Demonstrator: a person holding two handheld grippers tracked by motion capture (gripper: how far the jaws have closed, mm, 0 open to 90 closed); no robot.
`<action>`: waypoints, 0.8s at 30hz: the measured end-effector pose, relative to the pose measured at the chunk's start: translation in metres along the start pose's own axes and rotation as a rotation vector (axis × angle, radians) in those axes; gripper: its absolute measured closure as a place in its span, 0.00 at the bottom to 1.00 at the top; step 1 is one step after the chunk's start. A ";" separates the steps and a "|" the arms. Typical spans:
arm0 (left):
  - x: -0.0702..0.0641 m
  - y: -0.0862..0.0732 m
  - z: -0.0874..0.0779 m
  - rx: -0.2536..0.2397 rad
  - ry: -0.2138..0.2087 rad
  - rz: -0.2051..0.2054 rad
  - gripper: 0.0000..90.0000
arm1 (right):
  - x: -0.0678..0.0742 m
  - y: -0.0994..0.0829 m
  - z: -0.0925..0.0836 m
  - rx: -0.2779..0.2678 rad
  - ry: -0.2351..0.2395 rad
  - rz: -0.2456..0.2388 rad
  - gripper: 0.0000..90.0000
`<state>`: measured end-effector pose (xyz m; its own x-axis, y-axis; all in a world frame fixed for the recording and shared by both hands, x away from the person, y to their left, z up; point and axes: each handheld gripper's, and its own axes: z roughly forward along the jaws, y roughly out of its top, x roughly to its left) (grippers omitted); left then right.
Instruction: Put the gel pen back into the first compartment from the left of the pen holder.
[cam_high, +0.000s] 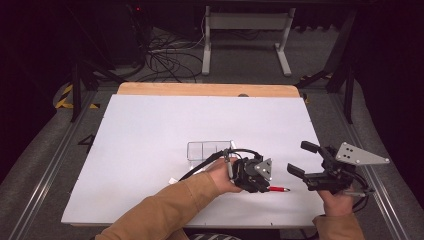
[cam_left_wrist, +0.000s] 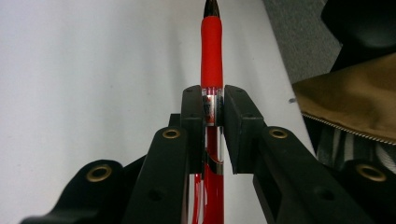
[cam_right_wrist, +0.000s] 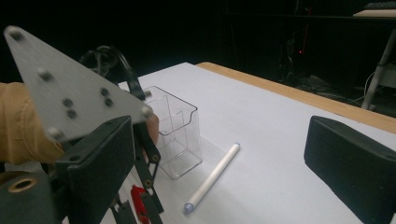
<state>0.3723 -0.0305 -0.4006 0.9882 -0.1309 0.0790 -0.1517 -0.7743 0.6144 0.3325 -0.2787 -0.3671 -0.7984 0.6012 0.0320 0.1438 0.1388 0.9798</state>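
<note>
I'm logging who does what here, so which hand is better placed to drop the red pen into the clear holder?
Left. The left gripper is already shut on the red pen, and it sits just in front of the clear holder. The right gripper is open, holds nothing, and sits farther to the side.

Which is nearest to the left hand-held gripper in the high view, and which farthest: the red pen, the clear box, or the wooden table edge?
From the left hand-held gripper:
1. Red pen: clamped in its jaws, tip poking out to the right.
2. Clear box: just beyond it, a little to the left.
3. Wooden table edge: along the far side of the table.
</note>
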 end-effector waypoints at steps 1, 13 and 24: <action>-0.001 0.000 -0.003 -0.011 0.000 -0.002 0.88 | 0.000 0.000 0.000 0.000 -0.002 0.001 0.10; -0.002 -0.006 -0.044 -0.138 0.016 -0.050 0.88 | -0.002 -0.001 -0.002 -0.004 -0.017 0.000 0.10; 0.001 -0.025 -0.078 -0.260 0.070 -0.124 0.88 | -0.001 0.001 -0.001 -0.007 -0.026 -0.010 0.10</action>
<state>0.3786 0.0369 -0.3551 0.9992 0.0051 0.0394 -0.0286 -0.5955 0.8028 0.3332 -0.2800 -0.3665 -0.7843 0.6202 0.0169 0.1315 0.1396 0.9814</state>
